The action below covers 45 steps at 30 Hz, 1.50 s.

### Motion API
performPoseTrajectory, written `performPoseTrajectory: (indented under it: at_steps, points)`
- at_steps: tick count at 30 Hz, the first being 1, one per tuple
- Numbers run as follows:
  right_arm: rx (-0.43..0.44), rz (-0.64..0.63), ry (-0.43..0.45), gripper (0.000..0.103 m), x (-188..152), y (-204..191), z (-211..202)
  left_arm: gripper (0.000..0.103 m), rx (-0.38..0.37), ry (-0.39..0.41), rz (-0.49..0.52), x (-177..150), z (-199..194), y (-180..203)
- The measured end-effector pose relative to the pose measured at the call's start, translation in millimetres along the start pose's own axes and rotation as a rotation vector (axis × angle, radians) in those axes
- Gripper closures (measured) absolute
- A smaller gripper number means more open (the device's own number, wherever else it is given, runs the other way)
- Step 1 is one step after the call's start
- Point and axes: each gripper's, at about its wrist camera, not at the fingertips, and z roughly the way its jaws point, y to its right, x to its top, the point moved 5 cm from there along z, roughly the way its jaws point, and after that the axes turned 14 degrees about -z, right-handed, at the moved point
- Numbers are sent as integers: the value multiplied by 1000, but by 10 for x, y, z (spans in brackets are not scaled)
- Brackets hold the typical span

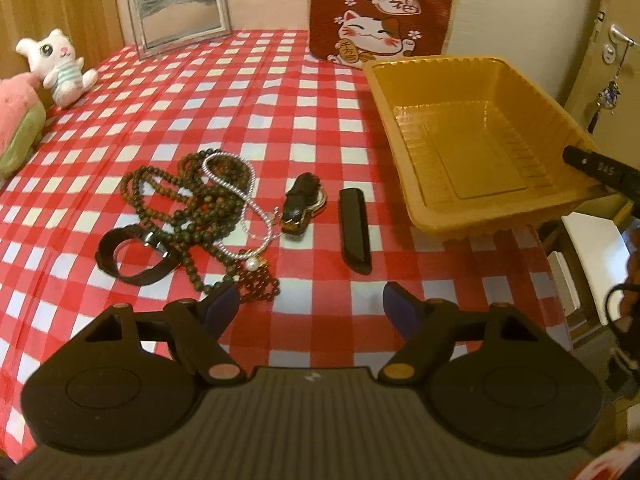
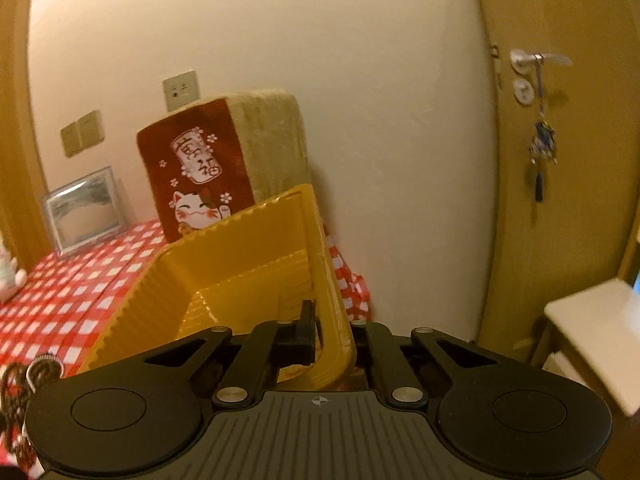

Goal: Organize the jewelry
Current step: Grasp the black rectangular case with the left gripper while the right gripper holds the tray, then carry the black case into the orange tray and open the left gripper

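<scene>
1. Left wrist view: the left gripper [image 1: 311, 300] hangs over the near edge of the tabletop [image 1: 320, 128], which wears a red-and-white checked cloth. Its jaws stand wide apart and nothing is between them.
2. The jewelry lies just ahead of this gripper, toward the left-middle of the tabletop: a tangle of dark bead necklaces [image 1: 188, 196], a silver chain [image 1: 244, 200] with a pearl over it, a black strap band [image 1: 132, 256], a dark clip [image 1: 302, 204] and a long black bar [image 1: 354, 232].
3. The black bar has its long axis nearly along the pointing direction of the gripper, slightly right of the middle. The bead tangle lies ahead and left, its lowest beads close to the left finger.
4. The yellow tray [image 1: 404, 184] is at the far right corner, empty inside and tilted; the right gripper [image 1: 600, 168] holds its right rim.
5. Right wrist view: the right gripper's jaws are closed tight on the rim of the yellow tray, one finger inside the wall and one outside. The tray is lifted on this side.
6. I judge that the left hand is clearly nearer to the jewelry, so the pick should be its work, and the tray waits to the right of the pieces.
</scene>
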Motion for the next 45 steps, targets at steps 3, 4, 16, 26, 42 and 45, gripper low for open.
performPoseTrajectory:
  at_steps: [3, 4, 16, 26, 42, 45]
  points:
    - [10, -22, -4, 98, -6, 79, -48, 39, -7, 11, 38, -15, 53, 97]
    - [15, -25, -7, 98, -17, 114, -59, 41, -11, 12, 52, -18, 80, 134]
    - [51, -60, -10, 98, -13, 304, -78, 61, -61, 25, 102, 151, 451, 319]
    - [56, -66, -12, 98, 1, 280, -12, 78, -73, -3, 93, 190, 686, 336]
    - [65, -78, -14, 98, 8, 269, 12, 84, -122, 34, -25, 379, 447, 238]
    - [69, -88, -8, 98, 24, 250, 7, 84, -163, 70, -16, 434, 297, 376]
